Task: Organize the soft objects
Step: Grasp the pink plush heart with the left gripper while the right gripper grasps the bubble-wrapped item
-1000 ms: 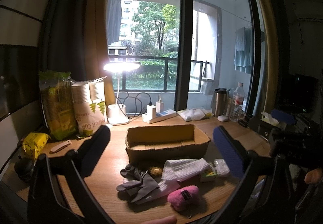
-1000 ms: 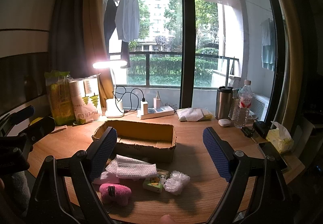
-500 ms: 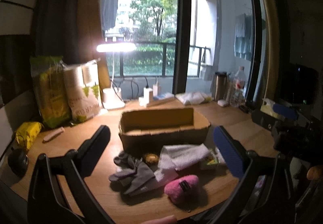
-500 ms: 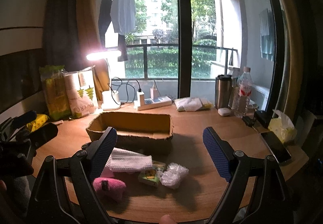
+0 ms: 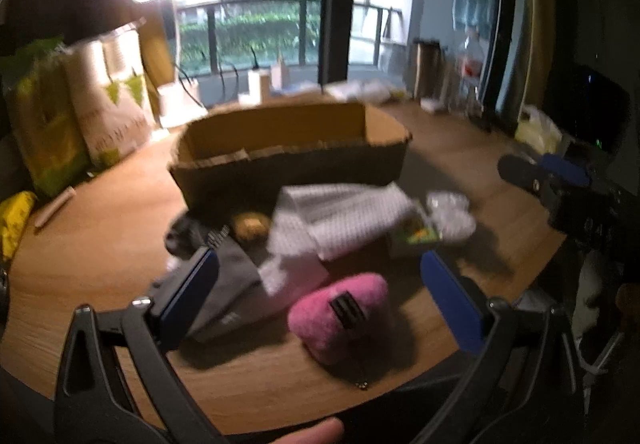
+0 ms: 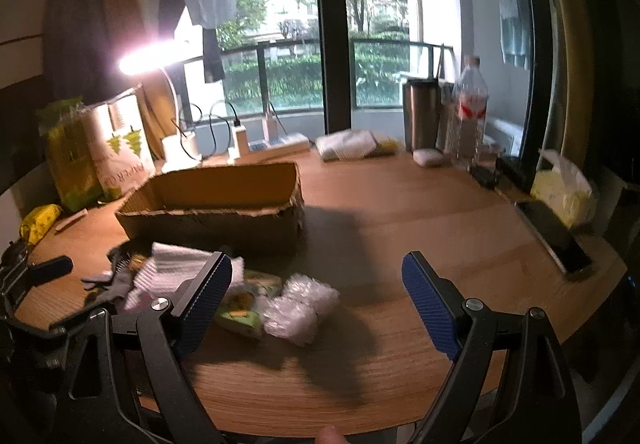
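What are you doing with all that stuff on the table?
A person holds two grippers over a table, tidying soft things. Both are open and hold nothing. The left gripper hovers over a pink plush, beside grey gloves and a white cloth. The right gripper is near a plastic wad. The cardboard box looks empty.

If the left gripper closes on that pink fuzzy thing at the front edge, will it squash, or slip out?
The pink fuzzy pouch looks rounded and felt-like, so it will probably compress between the pads rather than slip. It seems light for its size. It sits between the open fingers of the left gripper, near the table edge; a push might send it off.
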The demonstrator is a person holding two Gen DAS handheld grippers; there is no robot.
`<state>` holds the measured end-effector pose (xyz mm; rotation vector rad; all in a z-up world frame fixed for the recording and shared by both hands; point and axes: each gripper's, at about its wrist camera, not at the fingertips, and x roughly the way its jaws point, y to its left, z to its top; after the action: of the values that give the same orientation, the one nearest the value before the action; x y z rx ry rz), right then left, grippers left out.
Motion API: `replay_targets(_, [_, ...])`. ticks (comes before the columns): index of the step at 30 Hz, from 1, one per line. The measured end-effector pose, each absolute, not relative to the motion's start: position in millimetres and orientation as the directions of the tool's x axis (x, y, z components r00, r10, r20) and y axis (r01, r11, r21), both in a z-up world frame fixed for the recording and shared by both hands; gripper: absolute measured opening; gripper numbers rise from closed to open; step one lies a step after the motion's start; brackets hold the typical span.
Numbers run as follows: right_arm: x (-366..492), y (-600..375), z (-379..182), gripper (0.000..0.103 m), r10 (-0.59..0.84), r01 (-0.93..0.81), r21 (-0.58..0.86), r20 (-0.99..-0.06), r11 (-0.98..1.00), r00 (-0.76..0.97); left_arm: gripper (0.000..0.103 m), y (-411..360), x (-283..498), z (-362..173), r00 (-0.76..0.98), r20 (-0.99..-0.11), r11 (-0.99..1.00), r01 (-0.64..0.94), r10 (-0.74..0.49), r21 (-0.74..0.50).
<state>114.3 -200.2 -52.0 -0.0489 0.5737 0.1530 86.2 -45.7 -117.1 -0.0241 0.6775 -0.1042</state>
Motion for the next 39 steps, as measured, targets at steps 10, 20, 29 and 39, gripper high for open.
replay_targets(10, [146.4,-208.6,-98.0,0.089,0.153,-0.165,0.041,-0.639,0.985,0.754,0.089,-65.4,101.6,-149.9,0.681,-0.725,0.993,0.114,-0.102,-0.033])
replay_targets(20, [168.6,-202.9,-119.8,0.079,0.224,-0.221,0.097,-0.701,0.971,0.677,0.066,-78.9,111.6,-165.7,0.624,-0.774,0.988,0.152,-0.102,-0.008])
replay_targets(29, [164.9,-200.9,-118.1,0.051,0.250,-0.249,0.107,-0.709,0.963,0.660,0.060,-77.3,109.3,-155.2,0.650,-0.747,0.983,0.180,-0.140,-0.027])
replay_targets(39, [157.6,-202.1,-87.9,0.050,0.249,-0.257,0.086,-0.658,0.962,0.711,0.060,-71.4,104.2,-120.2,0.726,-0.668,0.980,0.195,-0.160,-0.022])
